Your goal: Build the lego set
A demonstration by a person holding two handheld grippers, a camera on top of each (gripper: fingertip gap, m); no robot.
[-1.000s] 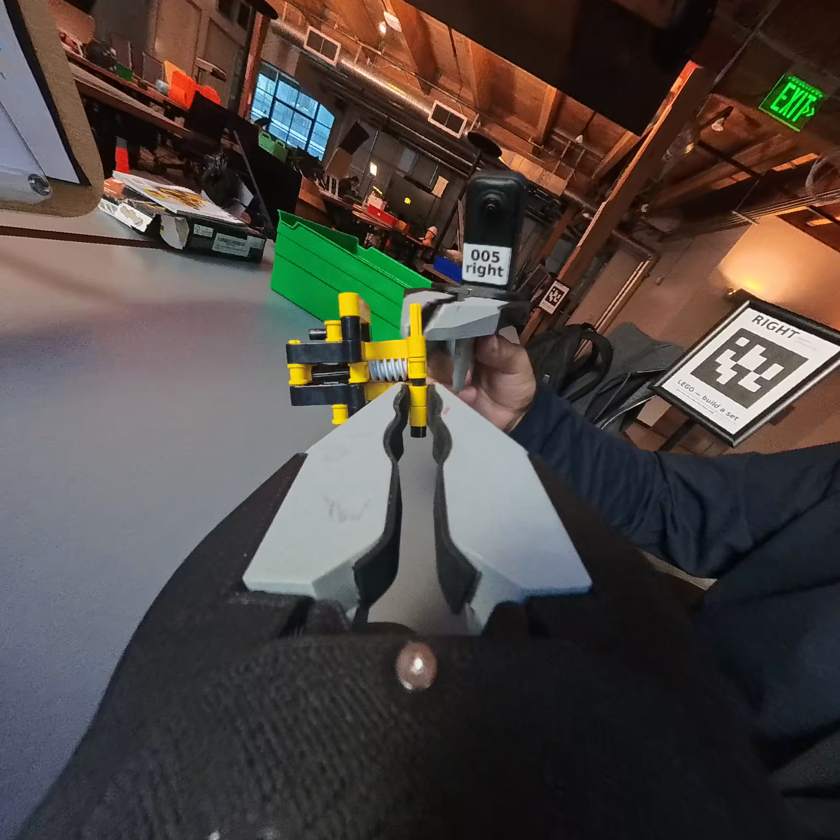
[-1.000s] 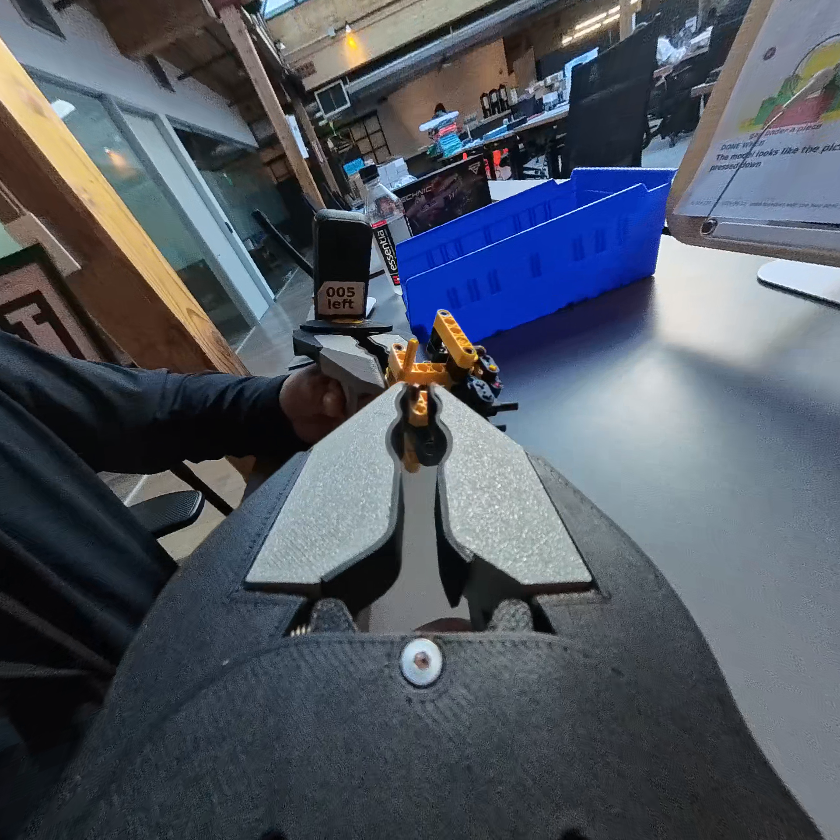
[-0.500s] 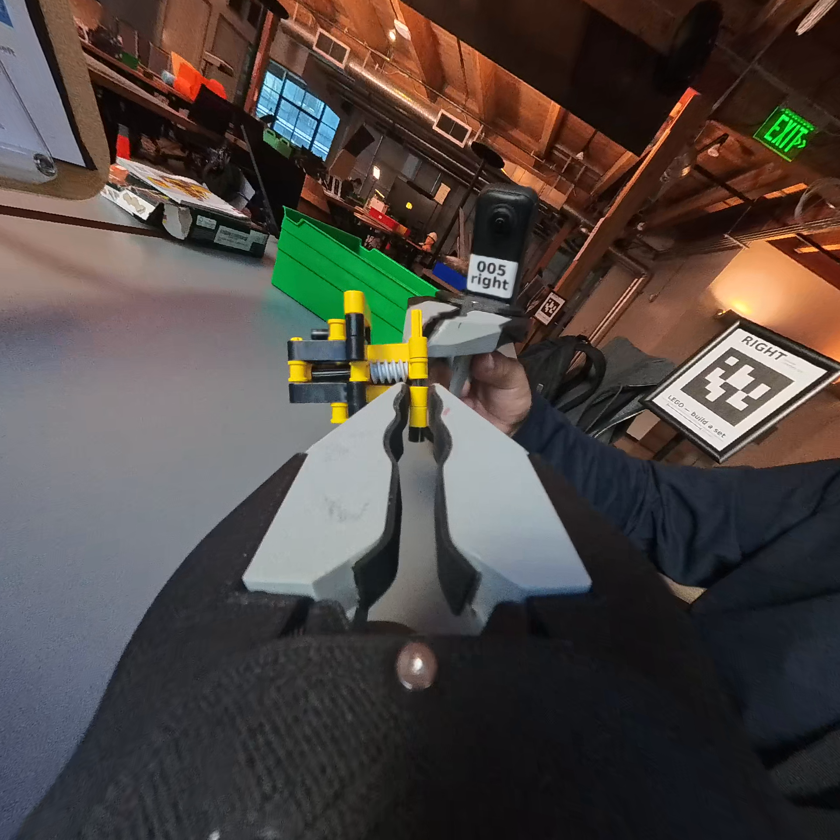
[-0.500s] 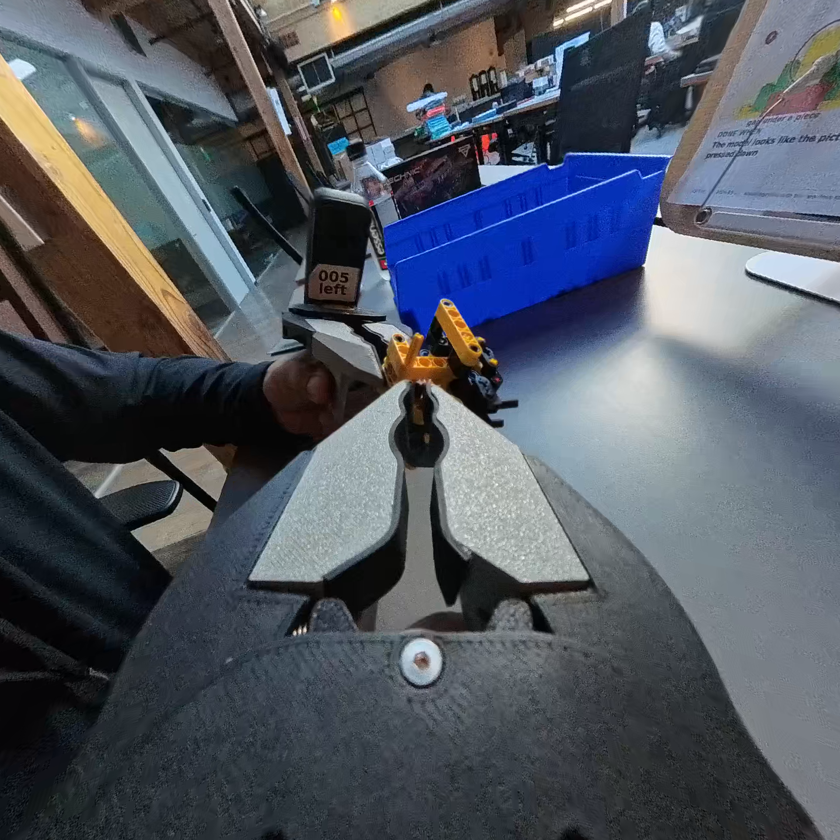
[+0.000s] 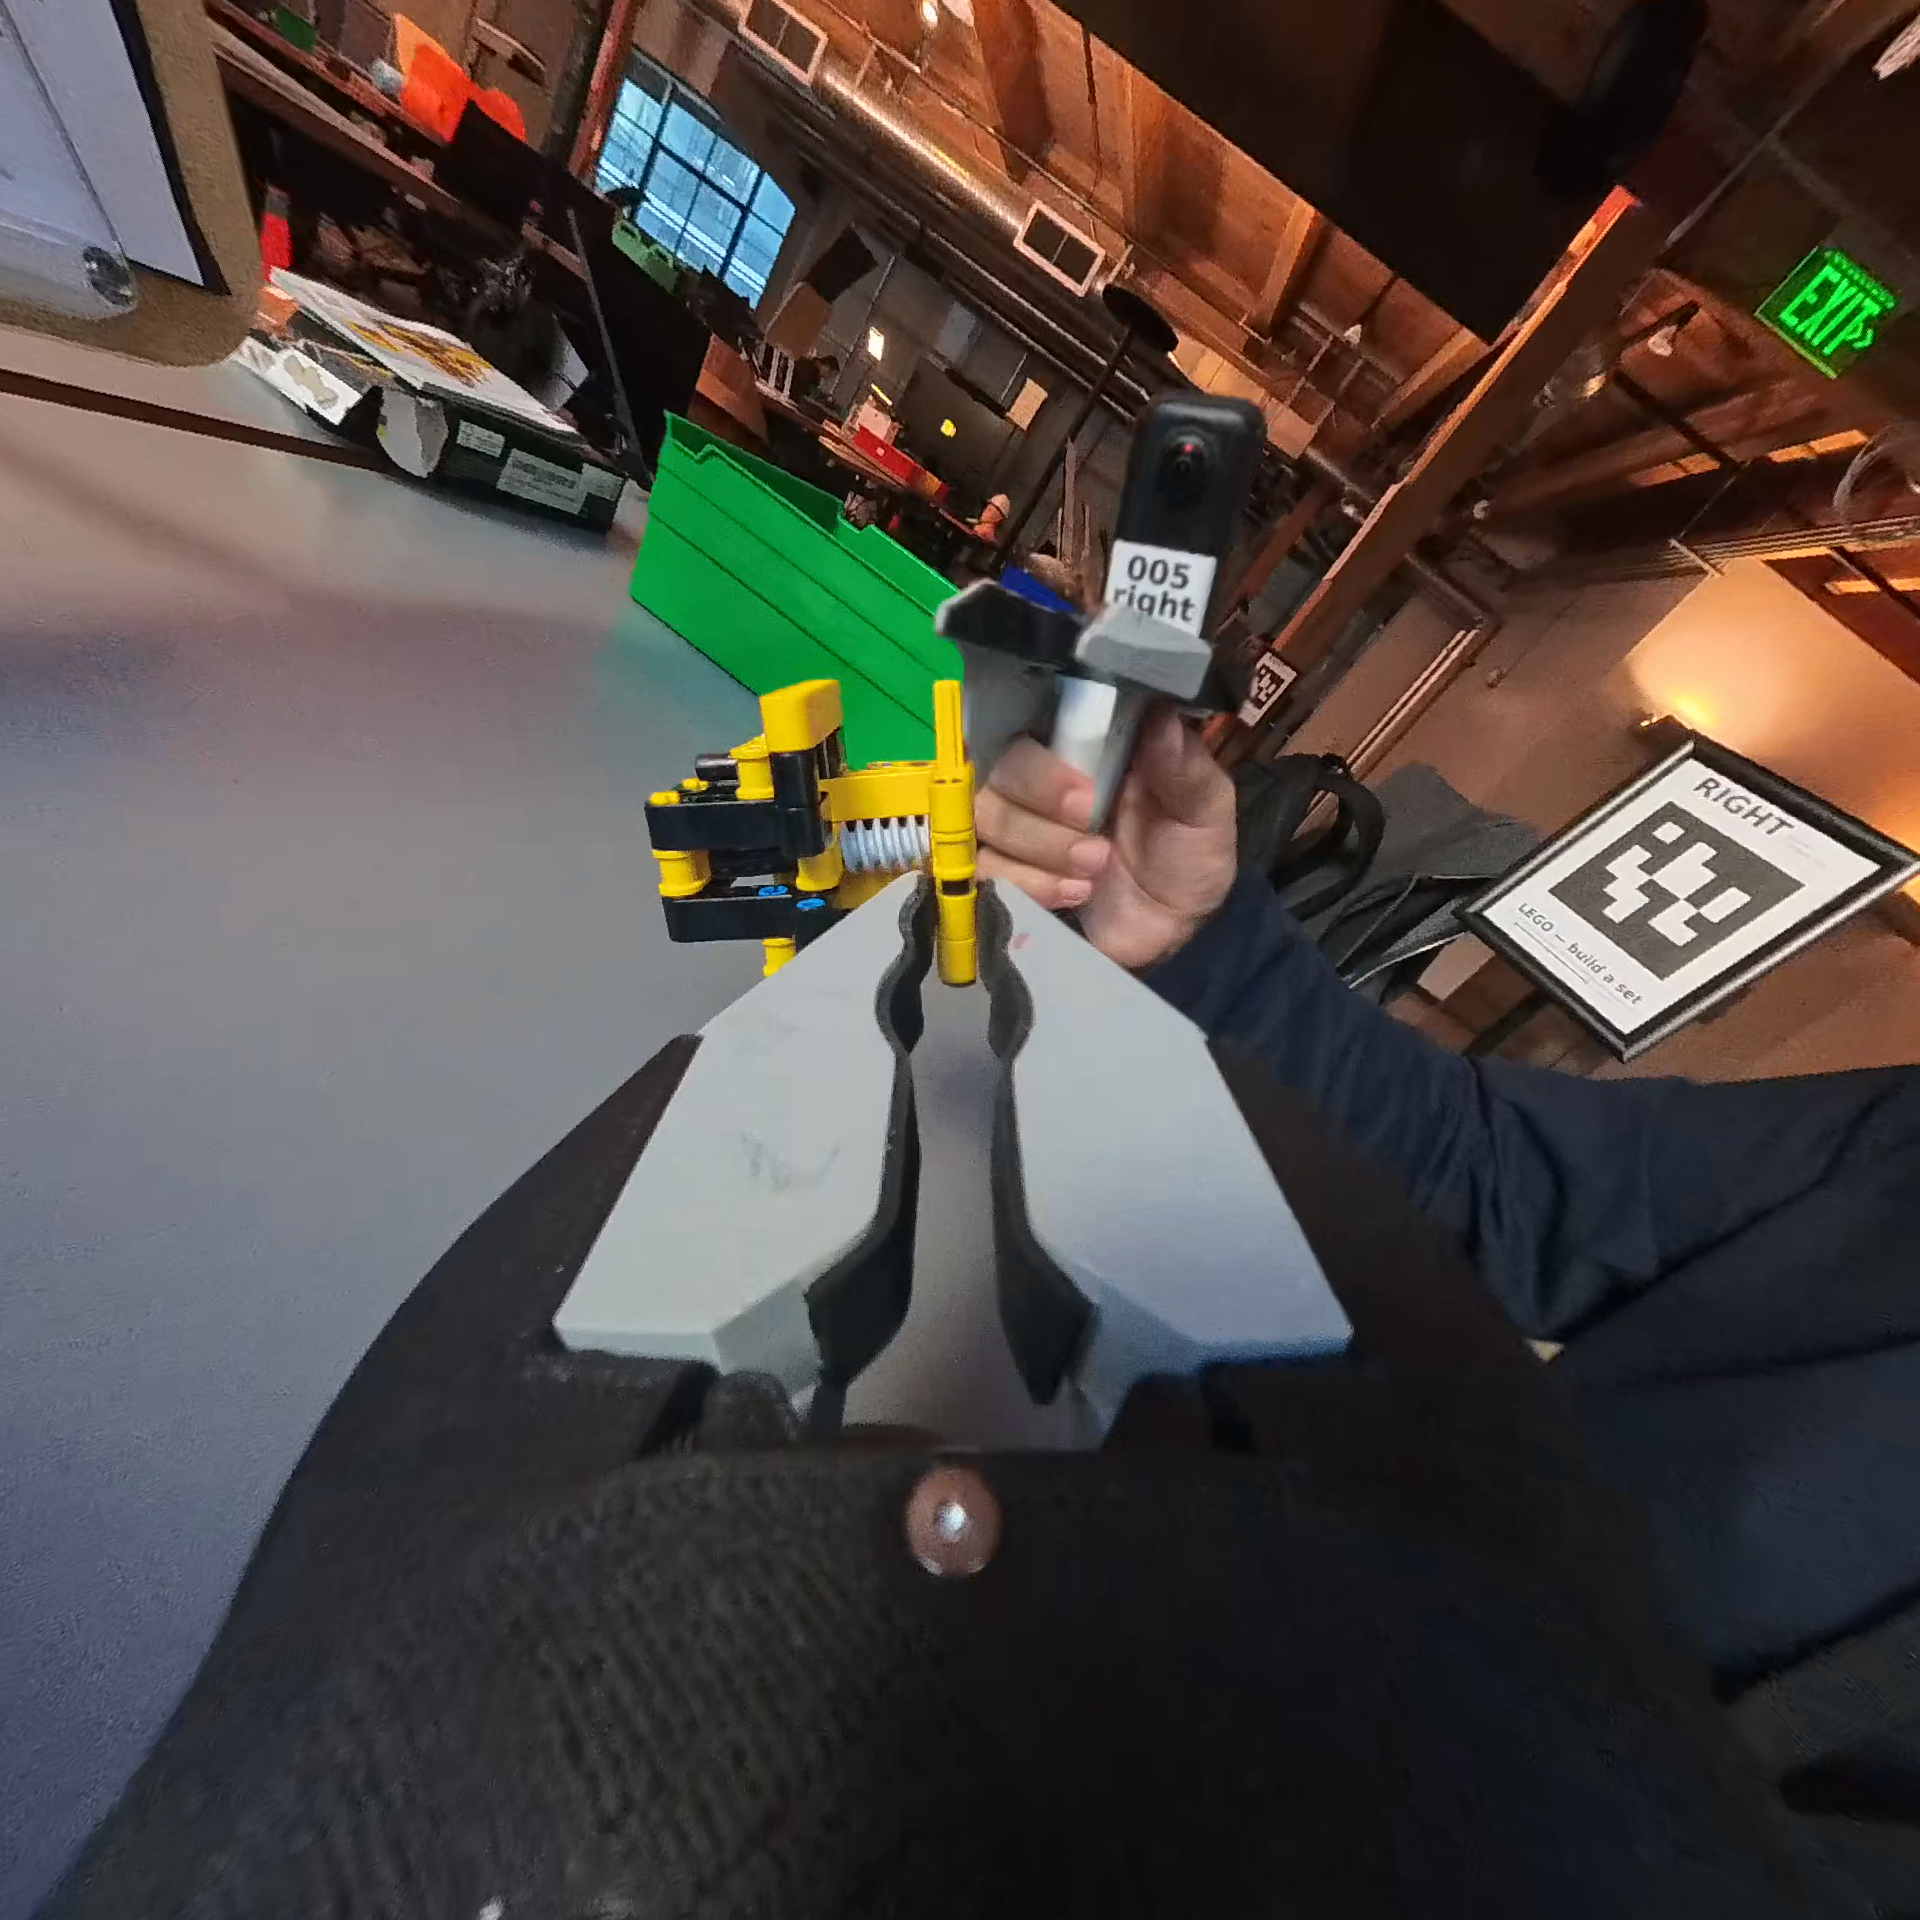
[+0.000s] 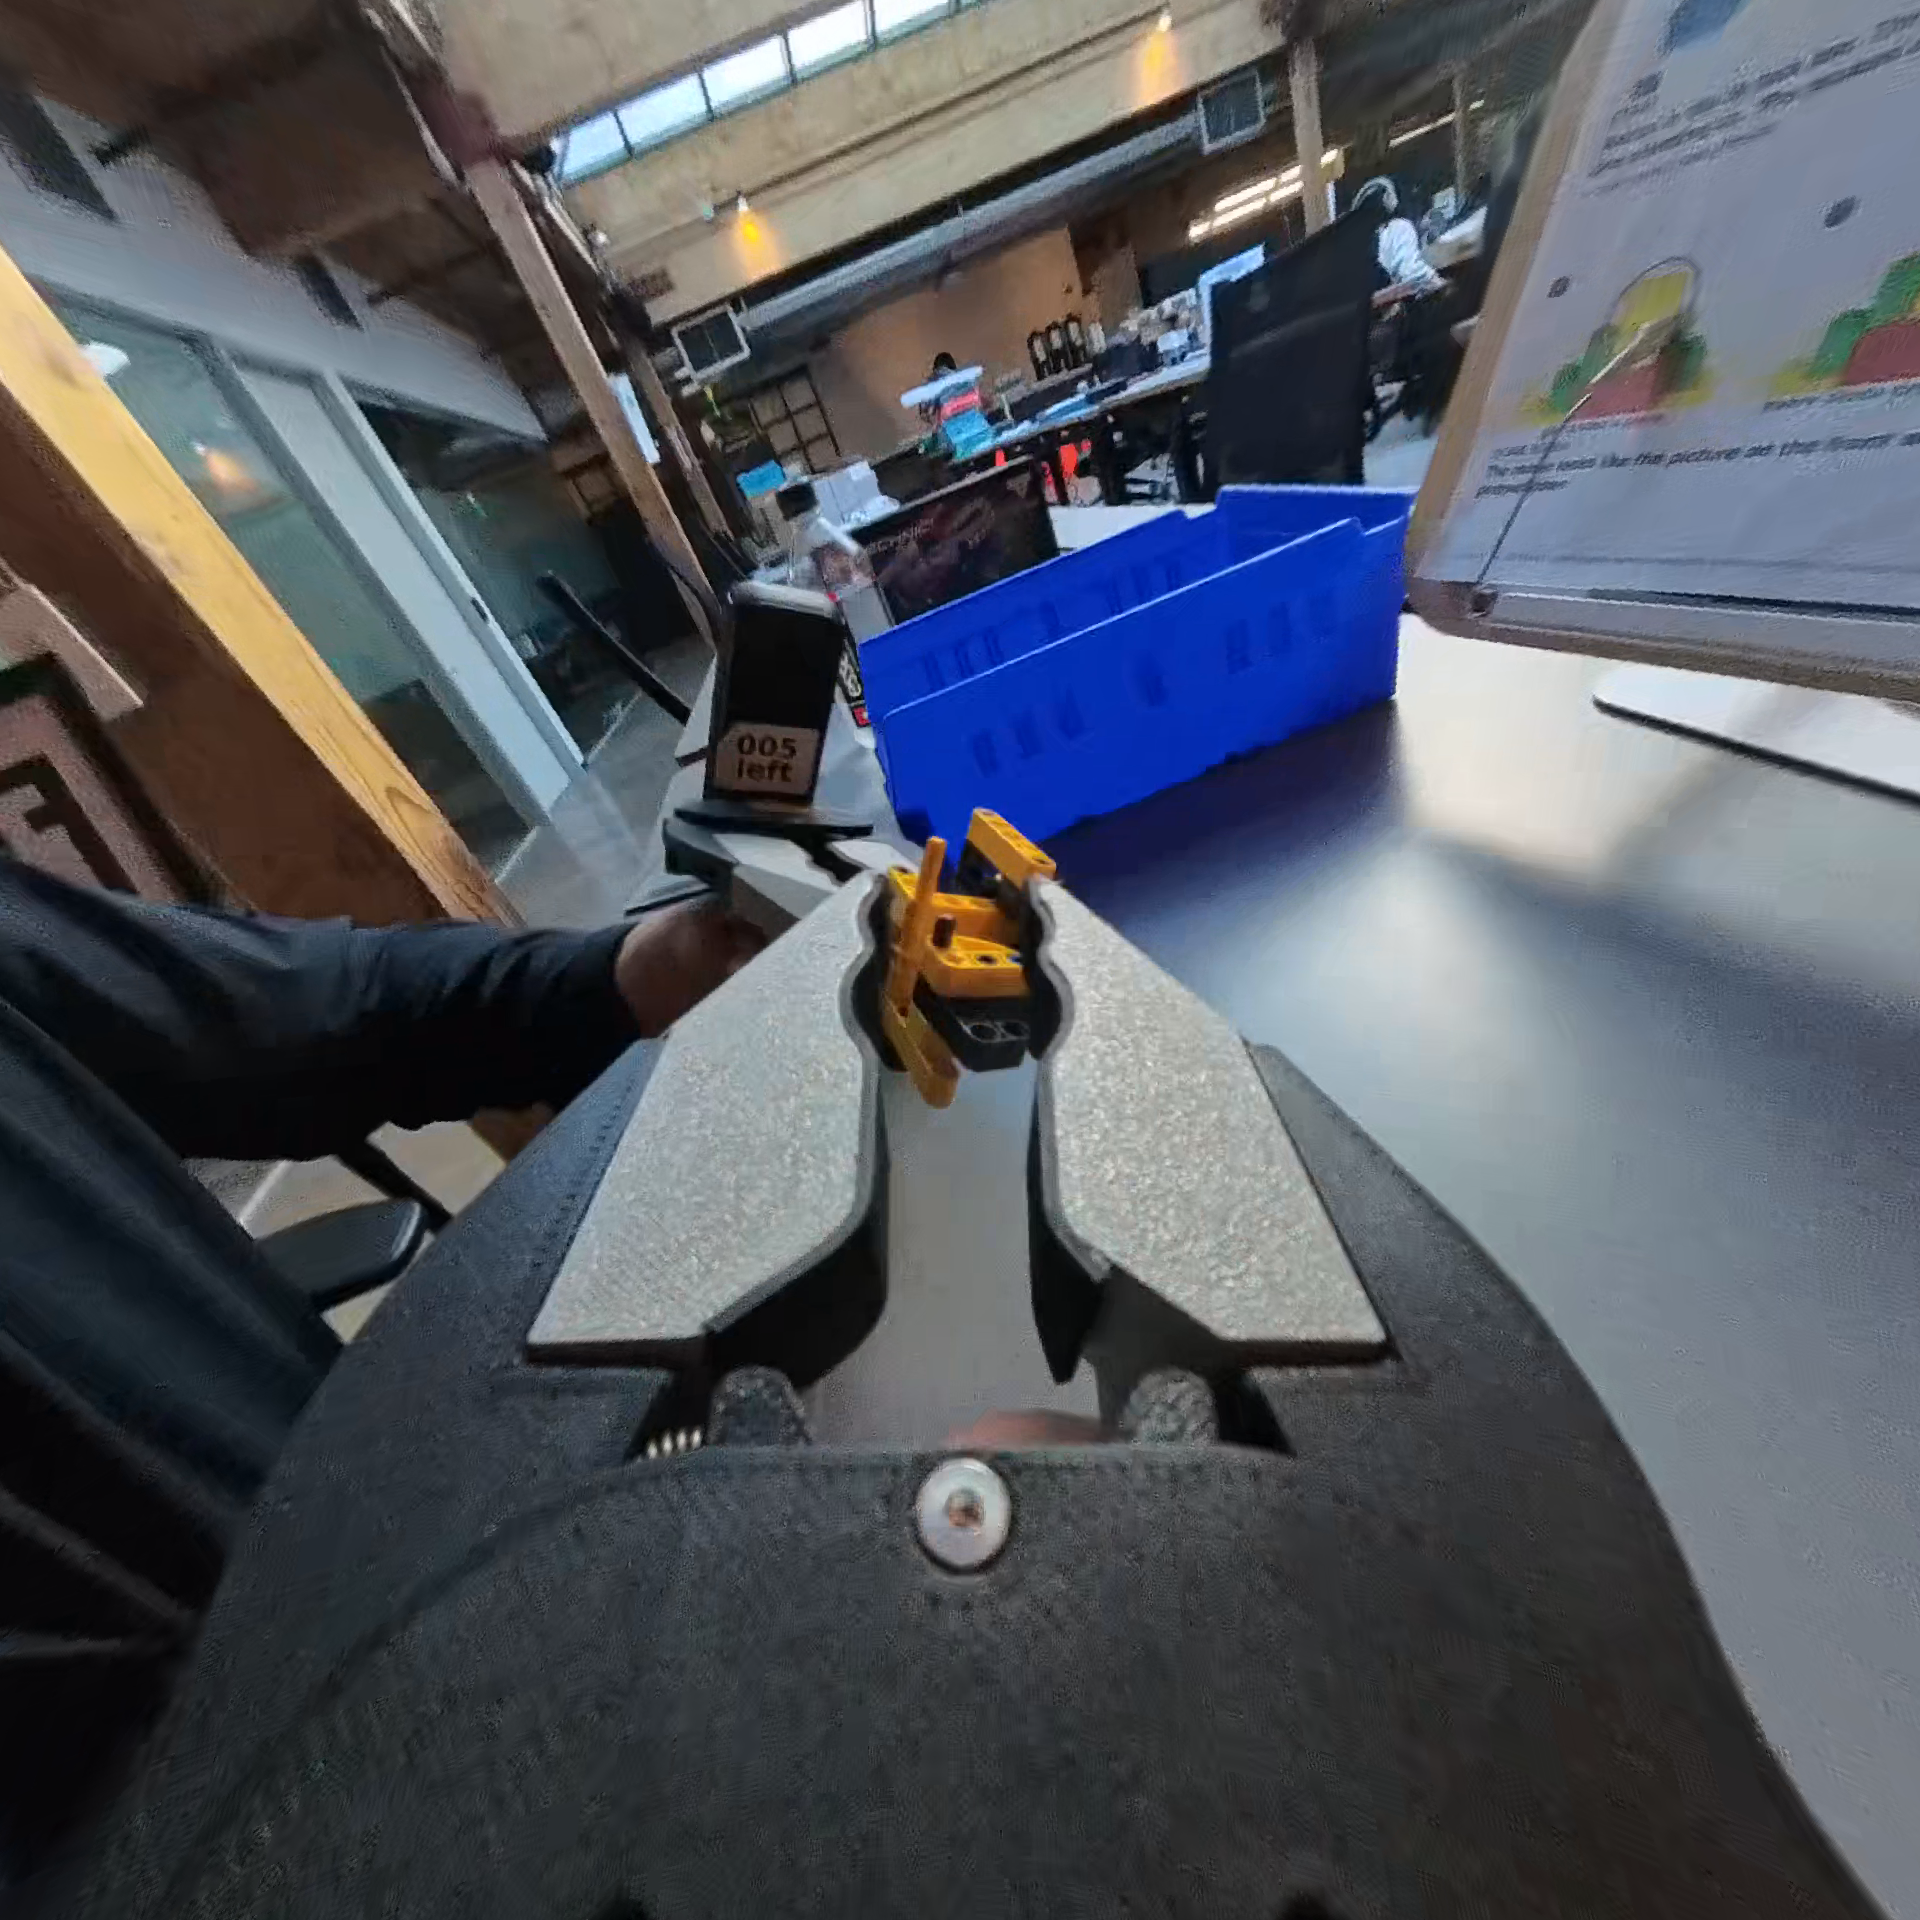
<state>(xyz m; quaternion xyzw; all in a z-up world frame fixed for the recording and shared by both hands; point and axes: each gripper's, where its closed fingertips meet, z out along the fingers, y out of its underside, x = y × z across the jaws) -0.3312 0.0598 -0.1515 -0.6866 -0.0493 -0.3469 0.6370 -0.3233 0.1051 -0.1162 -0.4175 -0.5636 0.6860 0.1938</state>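
Lego model held in the air between two pairs of tongs

The left tongs (image 5: 951, 920) are clenched on the upright yellow beam (image 5: 951, 831) at the end of the lego model (image 5: 805, 831), whose long axis runs sideways from that beam, above the worktop (image 5: 260, 831). The right tongs (image 6: 956, 966) reach in from the beam's far side, part-spread around the model's yellow-and-black end (whether they truly pinch it I cannot tell). Both sit equally close; the left has the surer hold.

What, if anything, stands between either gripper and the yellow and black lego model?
Nothing visible does. The left gripper is shut on a yellow bar of the lego model. The model also sits directly between the fingers of the right gripper, though whether they are squeezing it is unclear.
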